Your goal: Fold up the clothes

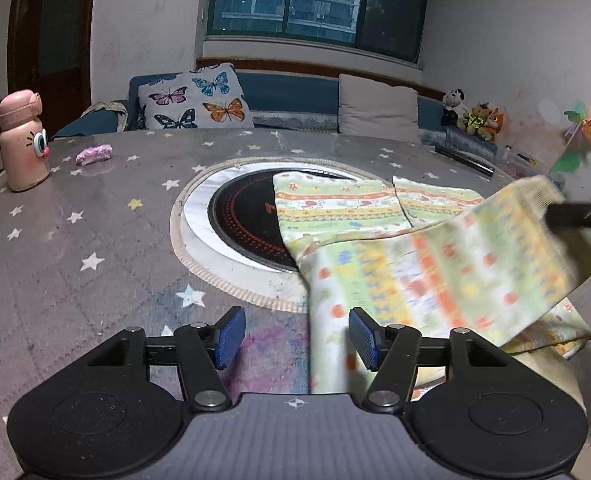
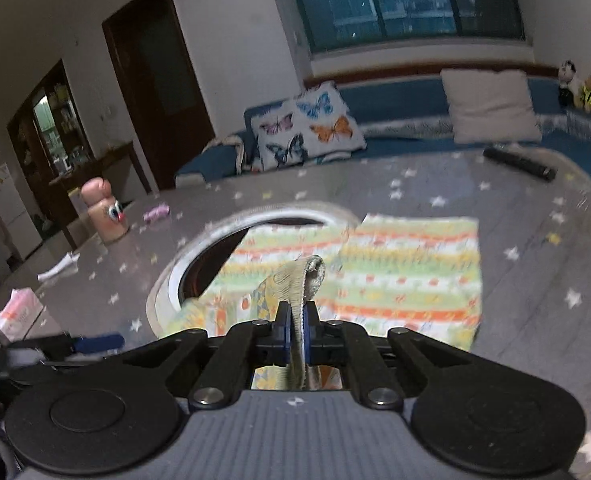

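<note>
While the right gripper pinches the garment hem, lifted mid-fold | left gripper spread, holding nothing | remaining: lay over; flatten

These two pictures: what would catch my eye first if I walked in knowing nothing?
The striped garment, lifted and blurred above the star-patterned table, its edge pinched in the shut jaws of the right gripper. Next the dark round hob sunk in the table's middle, half covered by the cloth. The left gripper waits open beside the garment, and a pink bottle with a cartoon face stands at the far left.
</note>
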A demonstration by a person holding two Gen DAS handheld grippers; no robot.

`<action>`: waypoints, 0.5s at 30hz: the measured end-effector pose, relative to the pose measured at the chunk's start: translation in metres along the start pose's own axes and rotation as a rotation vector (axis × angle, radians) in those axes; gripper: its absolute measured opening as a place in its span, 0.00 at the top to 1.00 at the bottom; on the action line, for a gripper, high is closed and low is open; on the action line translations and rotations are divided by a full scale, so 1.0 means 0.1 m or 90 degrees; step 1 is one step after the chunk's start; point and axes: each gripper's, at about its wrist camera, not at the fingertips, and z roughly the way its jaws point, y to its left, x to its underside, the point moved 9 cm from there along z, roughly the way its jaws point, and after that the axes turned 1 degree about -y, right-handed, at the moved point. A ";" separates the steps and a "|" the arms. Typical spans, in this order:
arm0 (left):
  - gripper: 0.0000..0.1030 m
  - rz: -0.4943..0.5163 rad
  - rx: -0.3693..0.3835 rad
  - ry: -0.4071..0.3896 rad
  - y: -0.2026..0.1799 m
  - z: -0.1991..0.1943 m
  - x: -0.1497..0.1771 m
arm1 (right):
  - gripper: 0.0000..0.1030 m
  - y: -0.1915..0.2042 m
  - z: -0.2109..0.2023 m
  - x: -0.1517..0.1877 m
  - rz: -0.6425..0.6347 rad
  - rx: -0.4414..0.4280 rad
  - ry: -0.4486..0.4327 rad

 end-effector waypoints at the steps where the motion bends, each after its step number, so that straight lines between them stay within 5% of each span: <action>1: 0.41 0.001 -0.003 0.003 0.00 0.02 0.01 | 0.95 -0.01 -0.03 -0.02 0.000 0.002 -0.005; 12: 0.43 0.044 -0.051 0.026 0.06 0.08 0.05 | 0.95 -0.15 0.07 -0.03 -0.006 0.033 -0.006; 15: 0.52 0.043 -0.044 0.018 0.03 0.06 -0.05 | 0.90 -0.21 0.13 0.04 -0.011 0.046 0.010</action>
